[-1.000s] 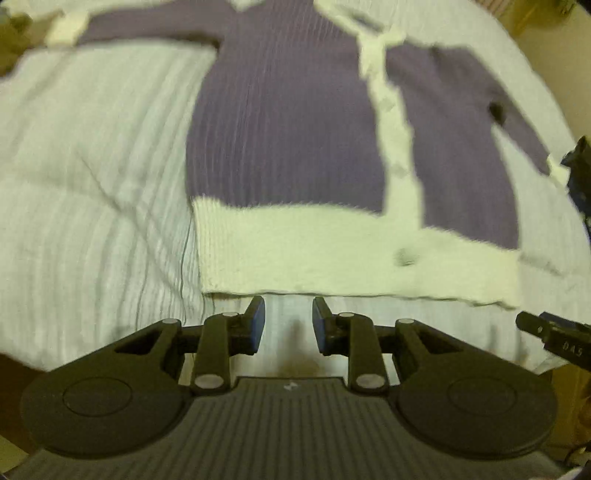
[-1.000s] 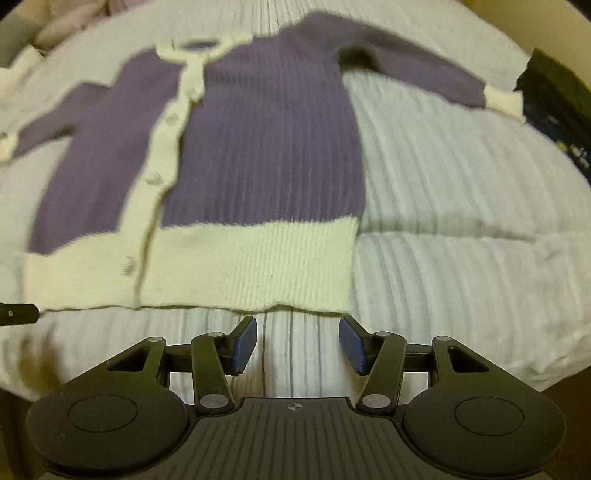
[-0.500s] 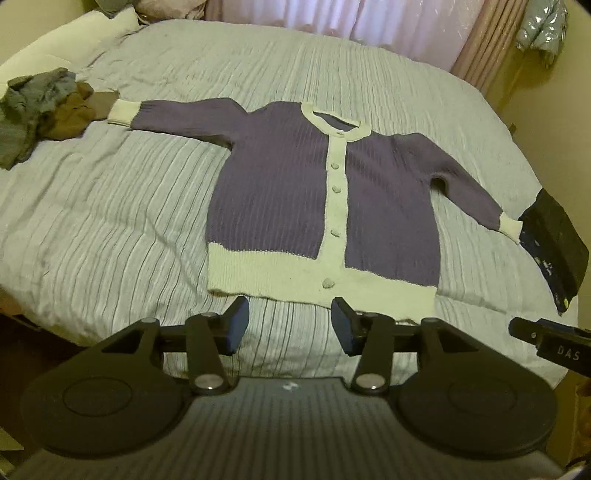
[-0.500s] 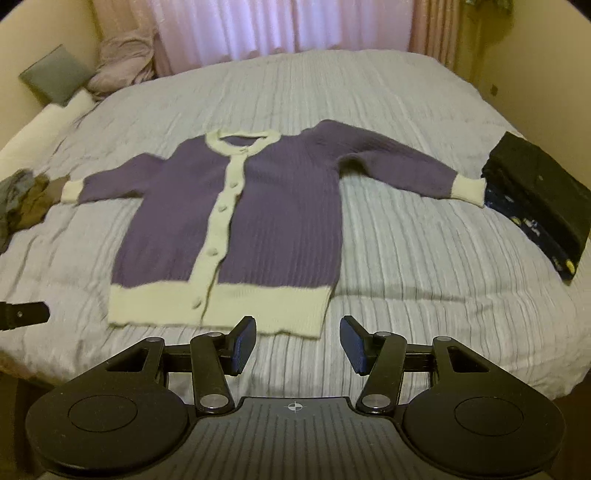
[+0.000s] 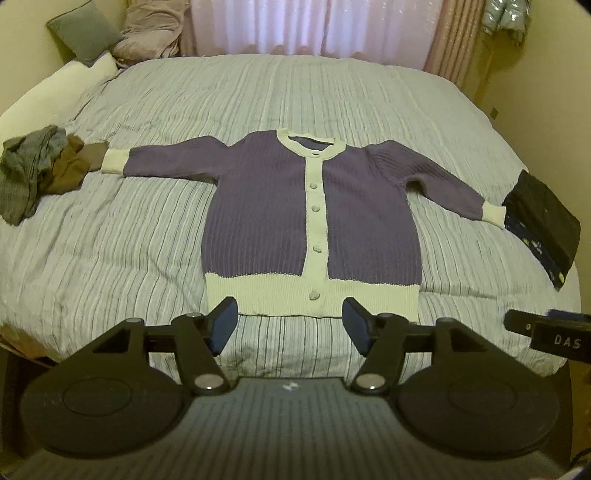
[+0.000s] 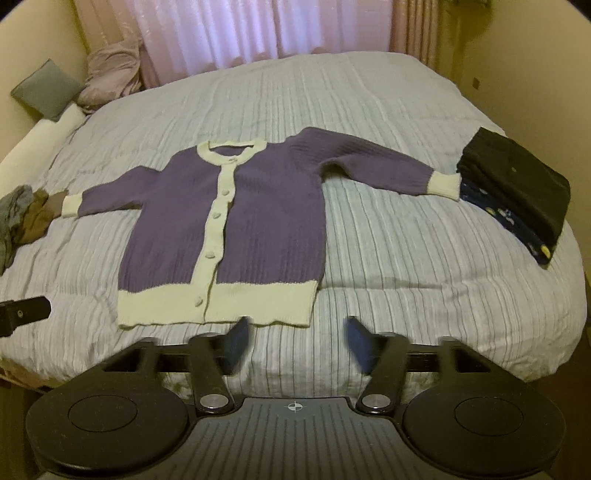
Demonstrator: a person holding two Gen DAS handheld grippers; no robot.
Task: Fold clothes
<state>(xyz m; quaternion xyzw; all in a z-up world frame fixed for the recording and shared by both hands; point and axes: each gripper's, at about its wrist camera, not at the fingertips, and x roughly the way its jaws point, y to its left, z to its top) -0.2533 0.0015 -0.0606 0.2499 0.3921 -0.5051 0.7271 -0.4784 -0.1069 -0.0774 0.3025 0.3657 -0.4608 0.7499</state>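
A: Where does the cardigan lie?

B: The purple cardigan (image 5: 314, 221) lies flat and buttoned up on the bed (image 5: 258, 92), face up, cream hem toward the cameras, neckline toward the curtained window (image 5: 306, 26). Both sleeves are spread out to the sides. It shows in the right wrist view too (image 6: 229, 229).

A: And the sleeve ends?

B: The cream cuff on the left of the left wrist view reaches a crumpled pile of grey and brown clothes (image 5: 40, 170); whether they touch, I cannot tell. The other cuff lies just beside a folded dark stack (image 5: 539, 221) at the right edge of the bed.

A: The left hand-held gripper?

B: The left hand-held gripper (image 5: 288, 325) hangs above the near edge of the bed, in front of the hem. Its jaws have just been opening and stand apart, nothing between them; the blue pads (image 5: 221, 325) touch no cloth.

A: The right one?

B: The right hand-held gripper (image 6: 295, 341) sits likewise before the hem, toward the cardigan's right corner in its own view. Its jaws have just been opening and are spread wide, the fingertips (image 6: 236, 343) blurred, with only striped bedcover between them.

A: Anything else?

B: A grey cushion (image 5: 85, 37) and a bundle of pinkish cloth (image 5: 151, 33) lie at the far left corner.
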